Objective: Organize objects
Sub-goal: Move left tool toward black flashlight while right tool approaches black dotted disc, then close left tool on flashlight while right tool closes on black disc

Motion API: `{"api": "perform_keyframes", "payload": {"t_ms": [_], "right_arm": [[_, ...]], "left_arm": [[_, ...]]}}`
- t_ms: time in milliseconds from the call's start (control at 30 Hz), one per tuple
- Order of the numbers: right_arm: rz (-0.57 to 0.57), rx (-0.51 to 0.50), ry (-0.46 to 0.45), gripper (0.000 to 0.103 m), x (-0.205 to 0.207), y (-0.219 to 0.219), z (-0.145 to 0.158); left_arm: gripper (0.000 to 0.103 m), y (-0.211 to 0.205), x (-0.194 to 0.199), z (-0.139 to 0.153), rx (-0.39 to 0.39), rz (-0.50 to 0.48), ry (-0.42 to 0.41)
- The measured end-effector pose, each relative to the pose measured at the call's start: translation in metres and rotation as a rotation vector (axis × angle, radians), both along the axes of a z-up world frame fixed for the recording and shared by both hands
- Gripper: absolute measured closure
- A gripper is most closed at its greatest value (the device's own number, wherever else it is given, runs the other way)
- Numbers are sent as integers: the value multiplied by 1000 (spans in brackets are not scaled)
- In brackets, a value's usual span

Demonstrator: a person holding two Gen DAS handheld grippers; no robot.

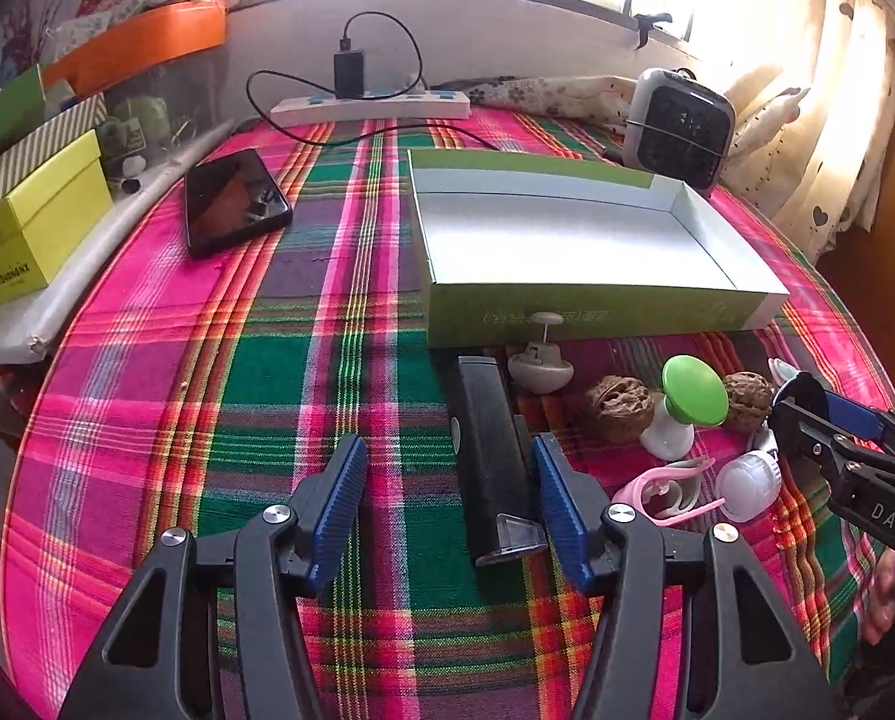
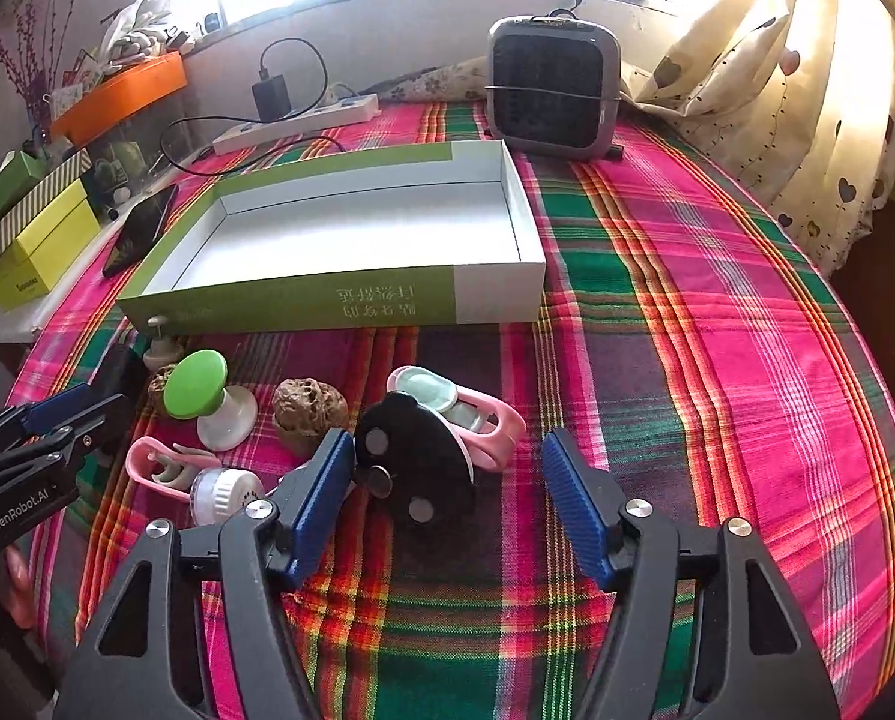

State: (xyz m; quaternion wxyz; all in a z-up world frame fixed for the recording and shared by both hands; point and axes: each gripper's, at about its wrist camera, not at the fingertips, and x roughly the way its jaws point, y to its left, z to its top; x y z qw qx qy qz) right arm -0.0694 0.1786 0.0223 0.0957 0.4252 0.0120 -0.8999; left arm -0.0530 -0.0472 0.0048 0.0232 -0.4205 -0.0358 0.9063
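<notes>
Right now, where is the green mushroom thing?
The green-topped mushroom toy lies tipped on the plaid cloth in front of the open green box, between two walnuts, seen right of centre in the left wrist view.

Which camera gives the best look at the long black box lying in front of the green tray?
The left wrist view. There the long black box lies in full view, just left of the left gripper's right finger, running from the green tray toward the camera. In the right wrist view only a dark sliver shows at the left edge, behind the other gripper.
</notes>
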Motion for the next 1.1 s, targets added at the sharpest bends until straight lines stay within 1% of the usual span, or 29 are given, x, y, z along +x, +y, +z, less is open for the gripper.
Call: {"api": "perform_keyframes", "payload": {"t_ms": [67, 233, 333, 500, 700, 867, 1100], "right_arm": [[-19, 0, 1, 43, 2, 5, 0], [-48, -13, -7, 47, 6, 15, -1], [-63, -5, -9, 56, 8, 18, -2], [-78, -19, -10, 58, 12, 28, -1], [-72, -40, -12, 59, 9, 29, -2], [-68, -35, -8, 59, 7, 29, -2], [-65, -32, 4, 59, 7, 28, -2]], "left_arm": [[48, -1, -1, 0, 9, -1, 2], [48, -4, -1, 0, 27, -2, 6], [48, -3, -1, 0, 26, -1, 5], [48, -4, -1, 0, 24, -4, 6], [48, -6, -3, -1, 29, 0, 5], [48, -10, -7, -2, 36, 13, 3], [48, -11, -10, 0, 21, 12, 2]]}}
